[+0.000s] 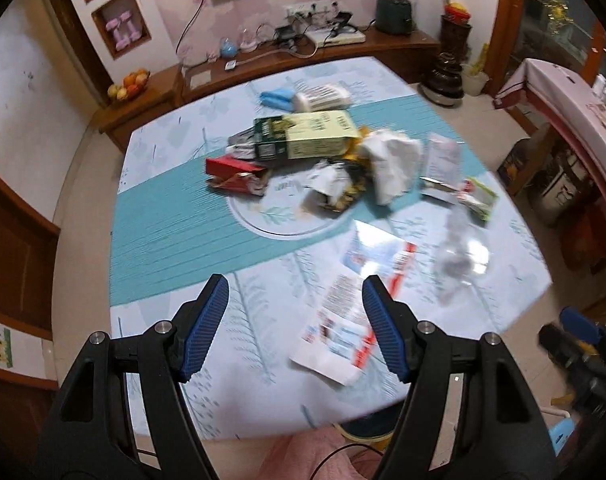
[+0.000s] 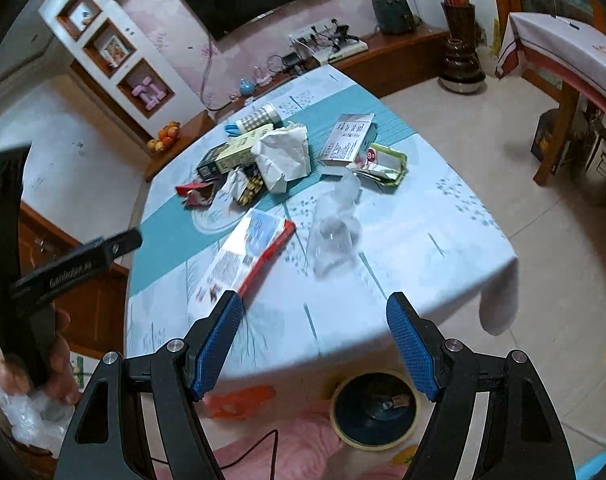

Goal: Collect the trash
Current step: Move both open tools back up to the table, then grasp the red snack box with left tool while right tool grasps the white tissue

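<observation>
Left wrist view: left gripper (image 1: 295,292) sits bottom centre, jaws apart, nothing btwn them. Just beyond its right pad lies a flat leaflet (image 1: 343,320) w/ red strip, lower centre-right. Right of that, a clear bottle (image 1: 459,252), blurry. Further up, frame centre, the main trash pile: red wrapper (image 1: 235,176), green box (image 1: 307,136), crumpled paper (image 1: 391,164), small carton (image 1: 443,160). All on the table (image 1: 163,248), blue-patterned cloth.

Right wrist view: right gripper (image 2: 313,312) bottom centre, jaws also apart and empty. Leaflet (image 2: 247,256) just above its left pad, bottle (image 2: 335,228) up-centre, pile (image 2: 263,156) beyond, upper centre. Bin (image 2: 375,408) on the floor below the table edge, bottom centre, something small inside. Left edge of frame: the other gripper's handle held in a hand (image 2: 59,360), crinkly plastic under it.

Step, as I read it: btwn picks, both tools over the near table edge, nothing carried. Next prob. the leaflet or bottle, being nearest. Leaflet lies flat, so needs a low pinch at one edge; the bottle is light and could skid or crush. Then drop in bin.
</observation>
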Demonstrator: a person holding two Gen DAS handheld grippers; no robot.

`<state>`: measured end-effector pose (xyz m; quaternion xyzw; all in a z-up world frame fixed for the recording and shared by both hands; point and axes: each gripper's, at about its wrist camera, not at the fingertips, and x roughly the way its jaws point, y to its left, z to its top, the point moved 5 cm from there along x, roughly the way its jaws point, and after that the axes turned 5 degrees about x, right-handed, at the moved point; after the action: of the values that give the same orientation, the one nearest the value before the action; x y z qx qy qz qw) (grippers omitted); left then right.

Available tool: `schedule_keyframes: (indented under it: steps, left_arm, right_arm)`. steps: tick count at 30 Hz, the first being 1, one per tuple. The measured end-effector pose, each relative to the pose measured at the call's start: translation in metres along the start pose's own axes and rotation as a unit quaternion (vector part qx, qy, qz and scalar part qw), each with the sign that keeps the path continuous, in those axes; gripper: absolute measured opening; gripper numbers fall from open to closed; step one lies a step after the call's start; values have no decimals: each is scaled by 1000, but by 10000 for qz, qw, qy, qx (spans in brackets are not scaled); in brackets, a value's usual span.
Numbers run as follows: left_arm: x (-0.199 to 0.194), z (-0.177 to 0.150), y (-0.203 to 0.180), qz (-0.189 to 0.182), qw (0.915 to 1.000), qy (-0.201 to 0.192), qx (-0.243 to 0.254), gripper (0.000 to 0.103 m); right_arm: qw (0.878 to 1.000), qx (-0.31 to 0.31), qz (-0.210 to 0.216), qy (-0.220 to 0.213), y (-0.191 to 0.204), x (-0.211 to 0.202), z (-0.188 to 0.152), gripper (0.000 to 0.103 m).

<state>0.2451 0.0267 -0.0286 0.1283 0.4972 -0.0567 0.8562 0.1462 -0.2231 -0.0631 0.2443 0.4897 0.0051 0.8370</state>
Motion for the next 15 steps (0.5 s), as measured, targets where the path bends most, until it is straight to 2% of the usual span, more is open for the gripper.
schedule_keyframes:
  steps: [3, 9, 15]
  left_arm:
    - [36, 14, 21, -83, 9997, 235, -8, 67]
    - [96, 47, 51, -208, 9988, 437, -33, 67]
    - [149, 84, 97, -361, 9957, 602, -598, 67]
  right_arm:
    - [9998, 144, -136, 68, 10, 36, 30, 76]
    - [9990, 274, -349, 109, 29, 90, 76, 76]
    - [9987, 303, -404, 108, 64, 142, 128, 76]
